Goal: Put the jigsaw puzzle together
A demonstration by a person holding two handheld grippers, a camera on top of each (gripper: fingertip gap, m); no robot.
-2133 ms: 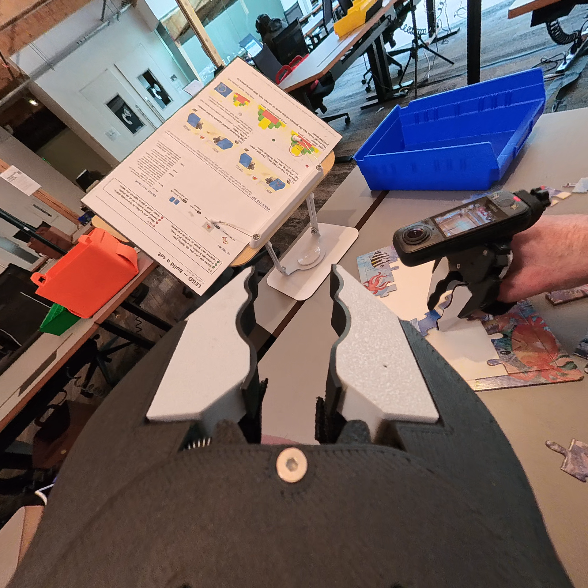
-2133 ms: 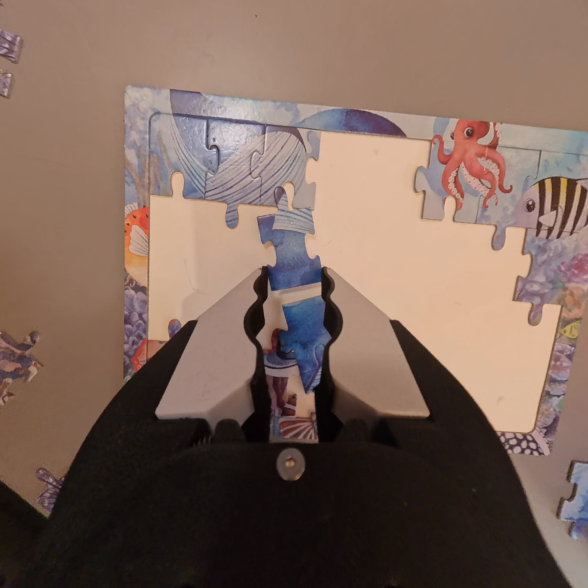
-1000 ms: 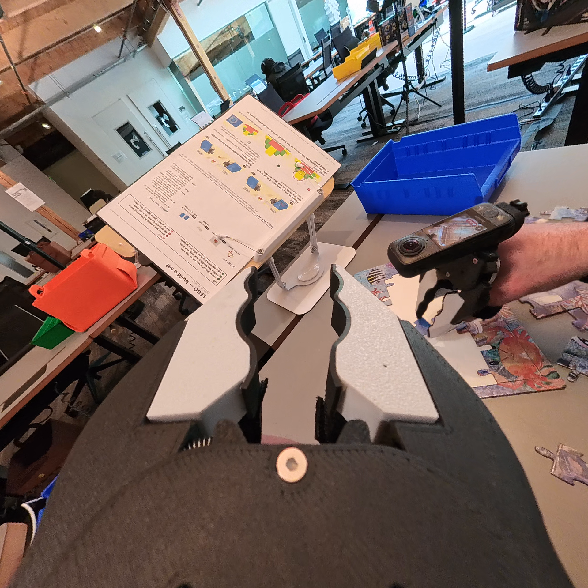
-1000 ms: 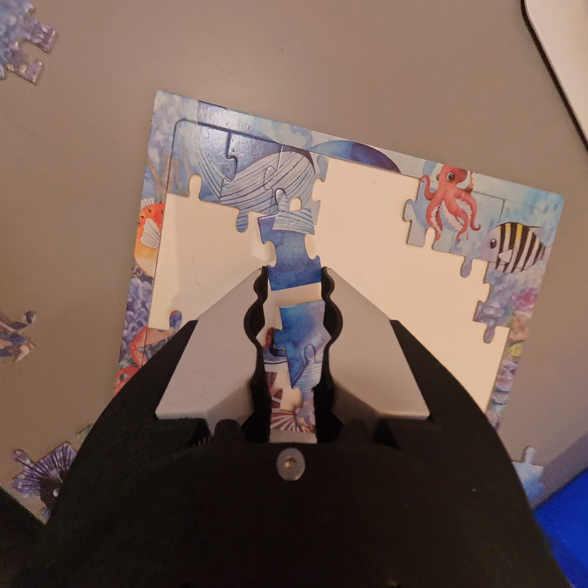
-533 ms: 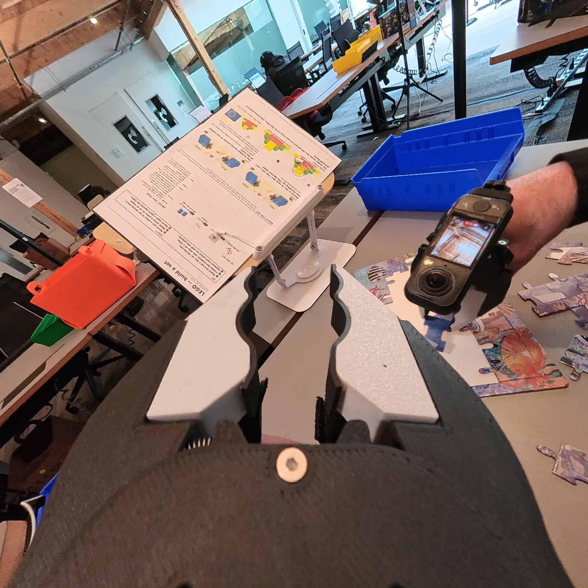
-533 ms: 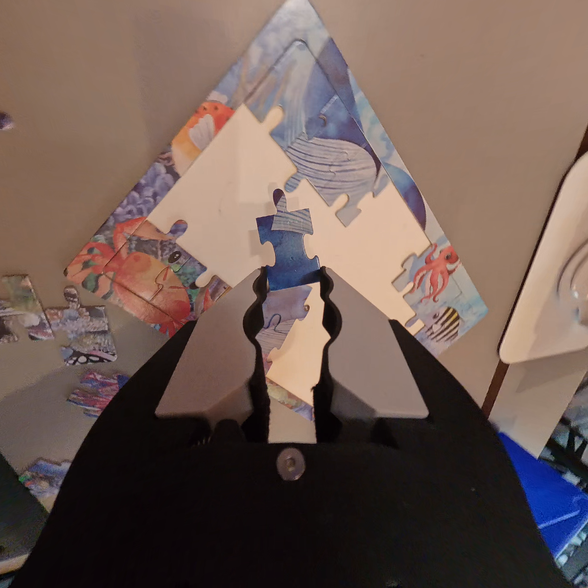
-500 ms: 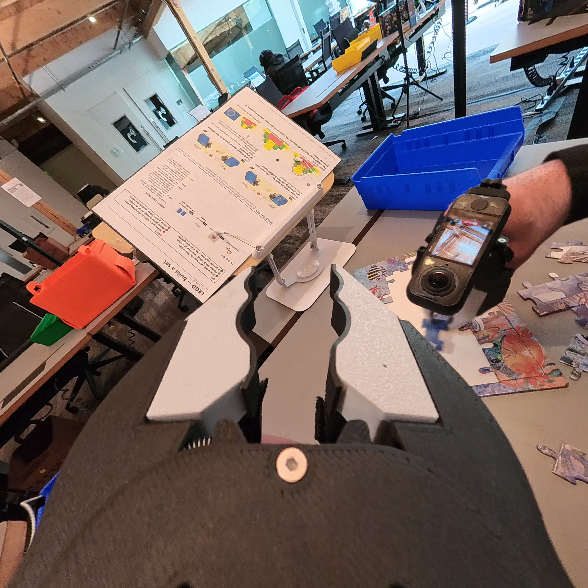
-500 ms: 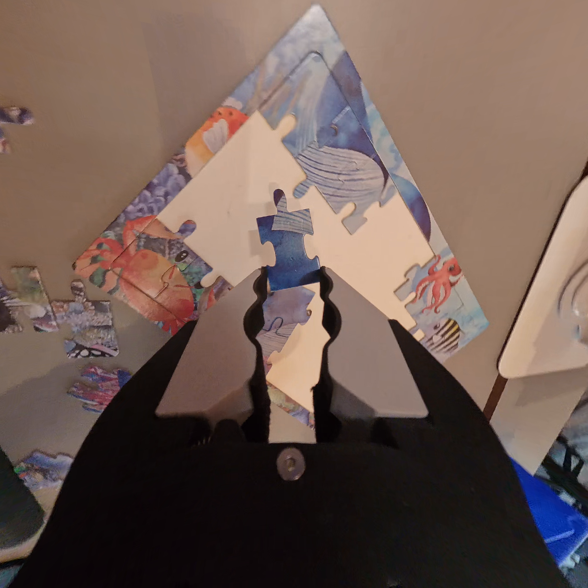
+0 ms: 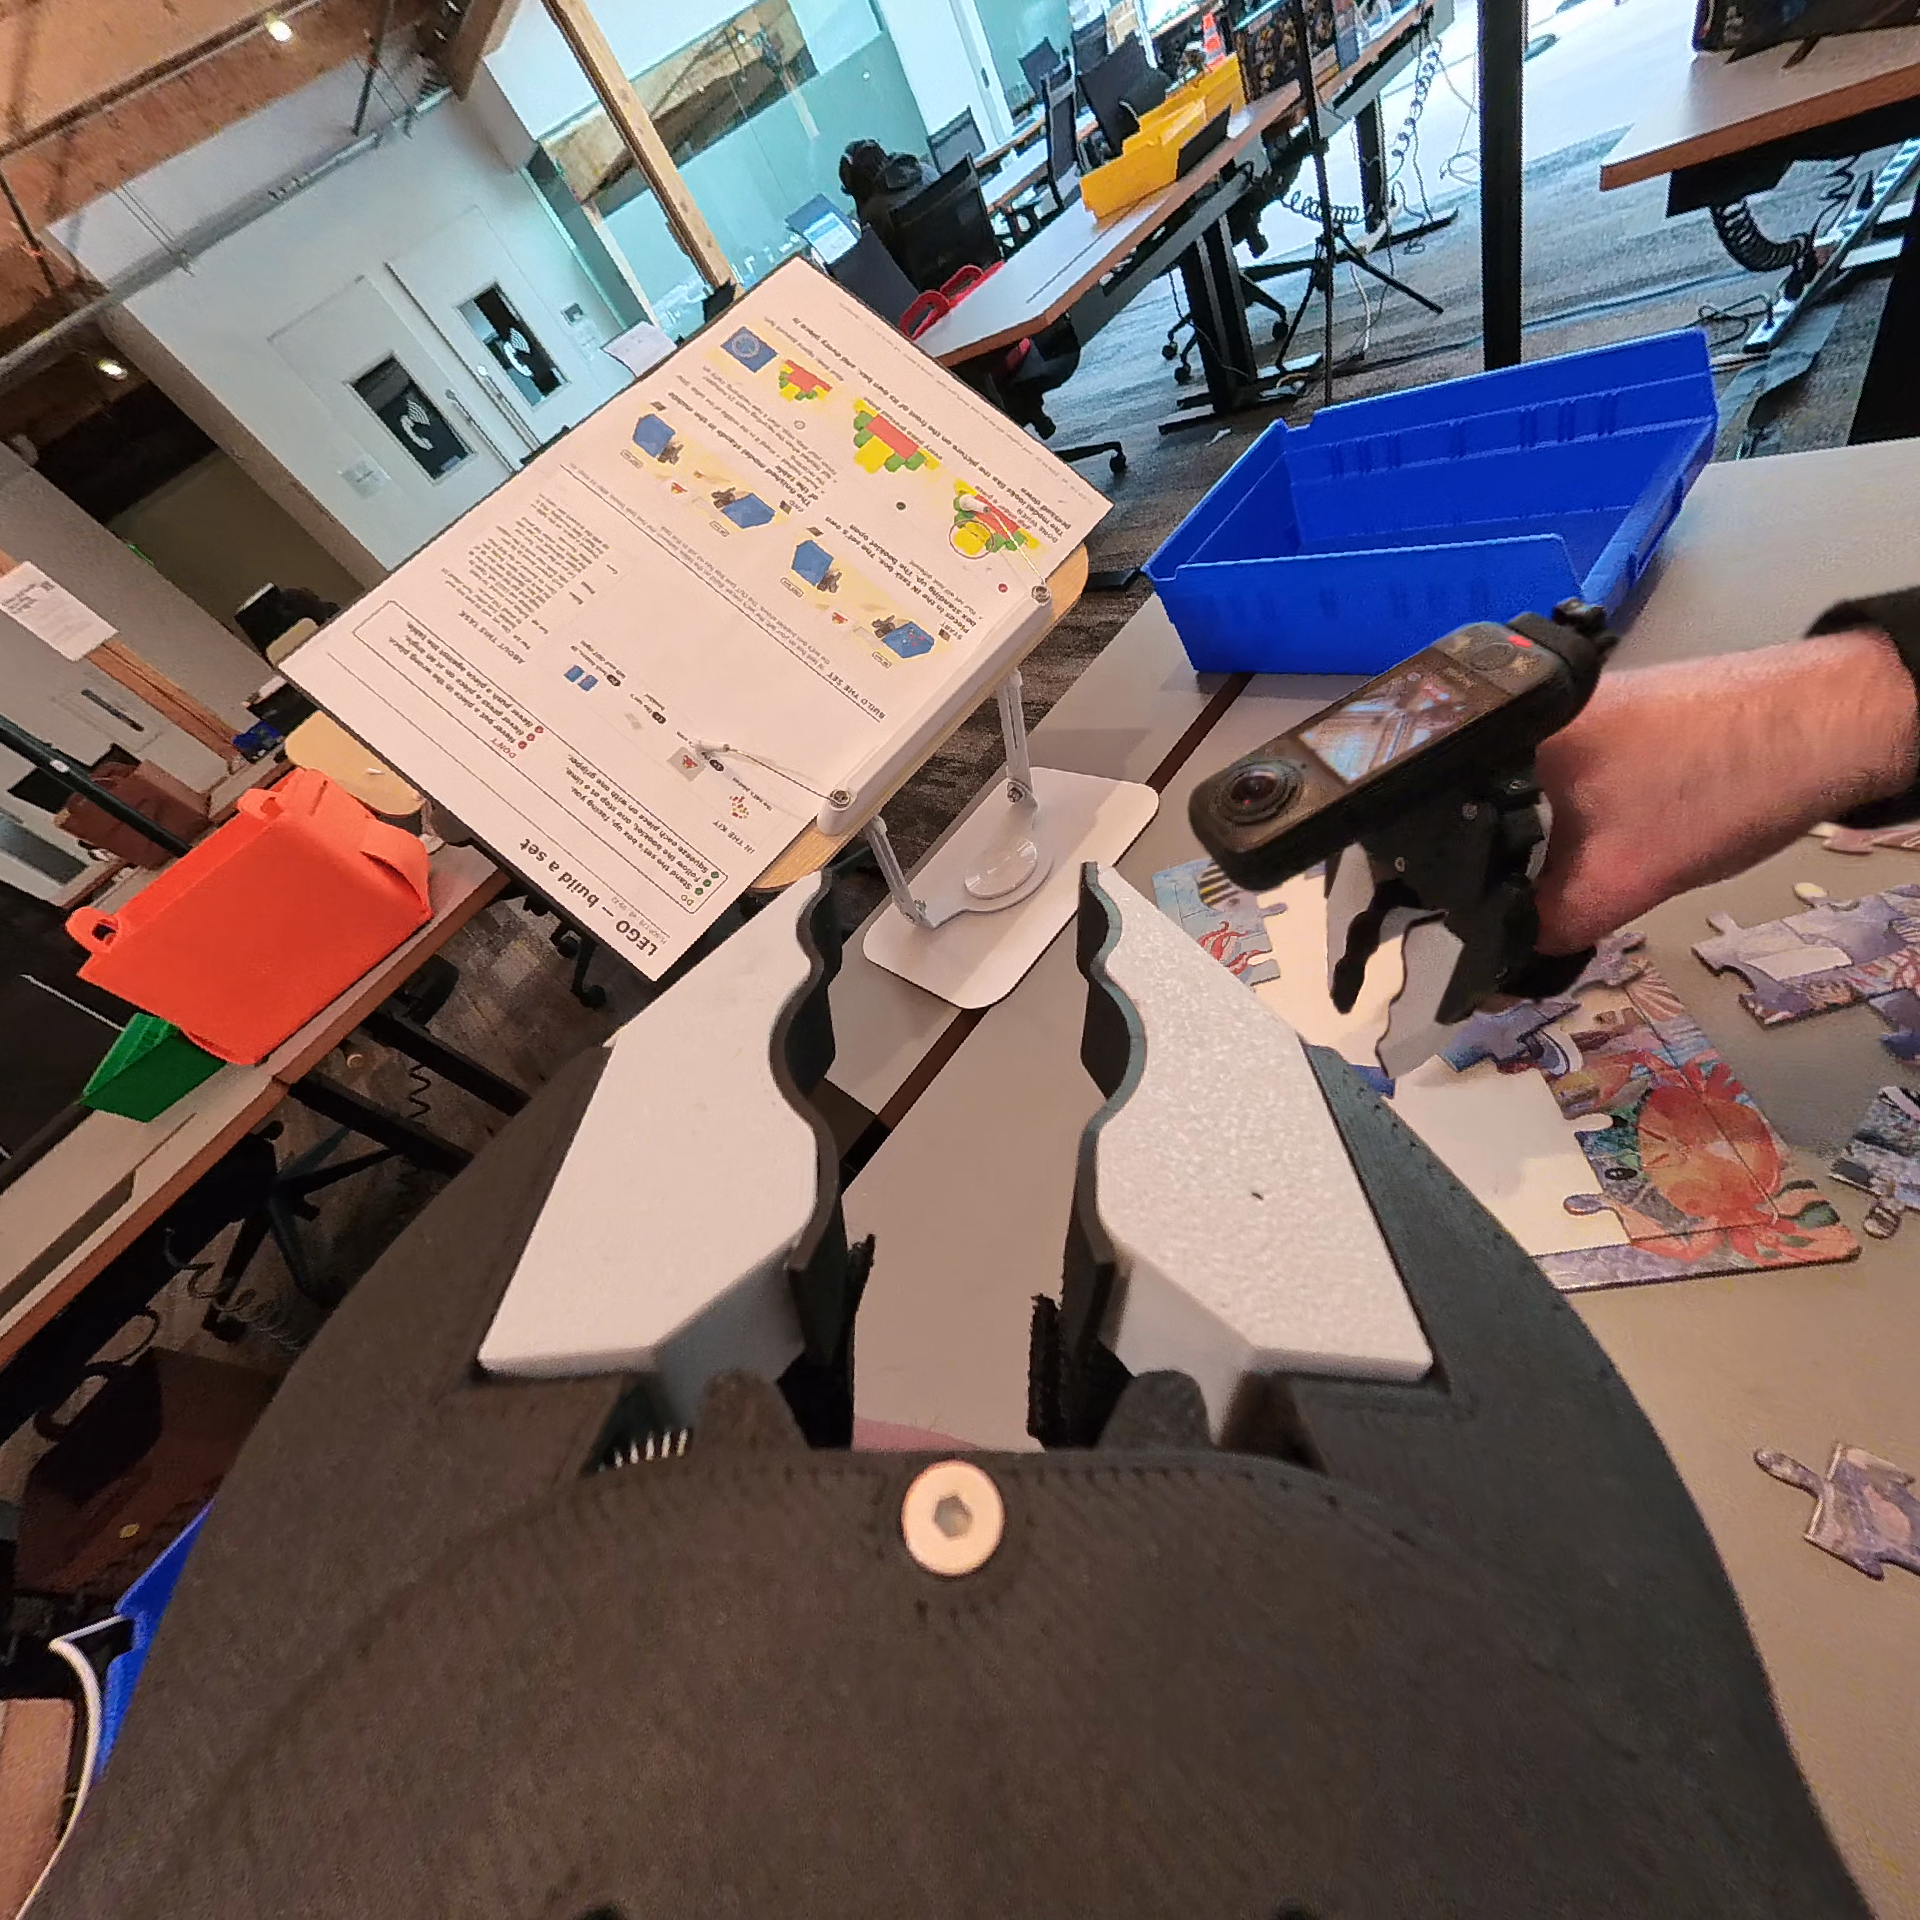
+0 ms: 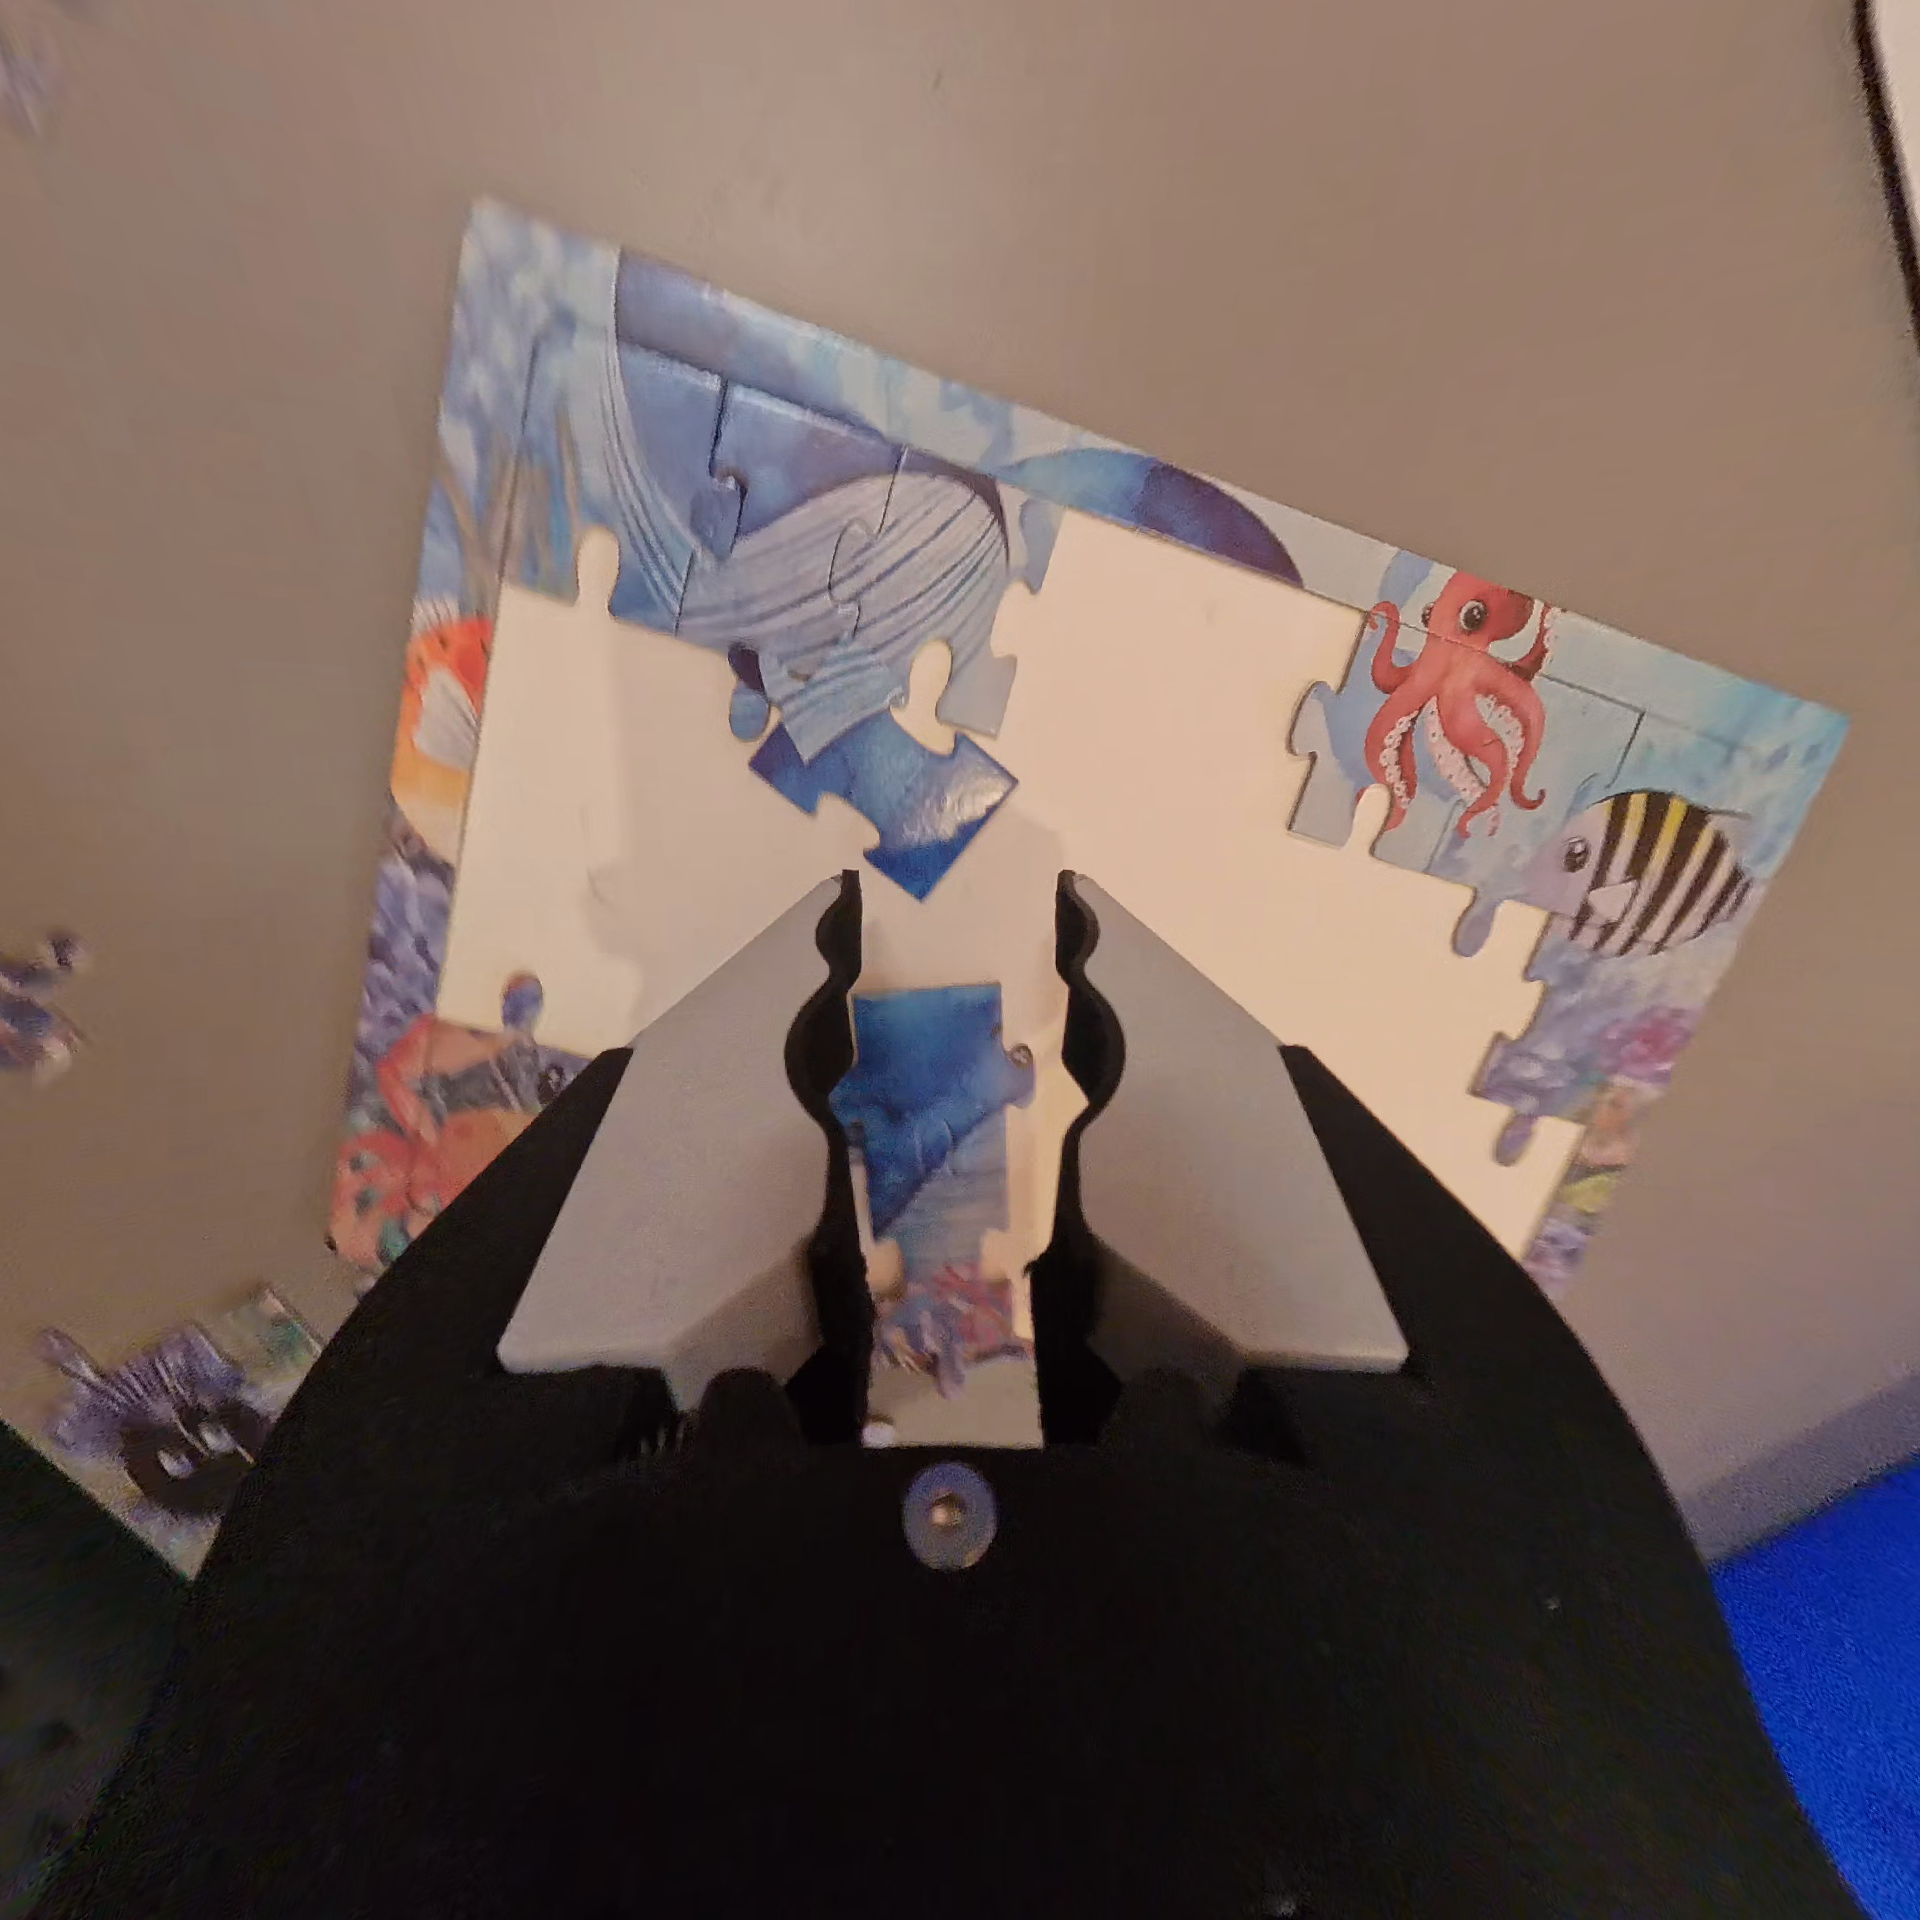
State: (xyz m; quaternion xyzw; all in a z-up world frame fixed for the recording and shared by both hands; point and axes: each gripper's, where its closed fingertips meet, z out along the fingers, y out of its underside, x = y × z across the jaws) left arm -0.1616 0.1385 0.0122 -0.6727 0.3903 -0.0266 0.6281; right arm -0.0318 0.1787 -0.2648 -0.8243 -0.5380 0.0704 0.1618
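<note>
Puzzle tray (image 10: 488, 436) is seen lying flat on the grey table (image 10: 1143, 208), skewed in the right wrist view so that its long axis runs from upper left down to lower right. Whale pieces (image 10: 831, 561) are fitted along its upper left edge, an octopus piece (image 10: 1455, 686) and a striped fish piece (image 10: 1652, 862) towards the right, and an orange crab section (image 9: 1704, 1143) at one corner; the cream middle is left bare. A loose blue piece (image 10: 883, 790) is laid on the bare board just below the whale, turned crooked, one corner pointed down at the right gripper (image 10: 956, 883) and its upper edge touching or overlapping the whale pieces. The right gripper is held just above the tray with its jaws parted and nothing between them. The left gripper (image 9: 951, 914) is held off the table's near side, aimed at a document stand (image 9: 707, 582), its jaws likewise apart and empty. Loose pieces (image 9: 1860, 1496) are scattered on the table beside the tray, and a blue bin (image 9: 1455, 520) is set beyond it.
</note>
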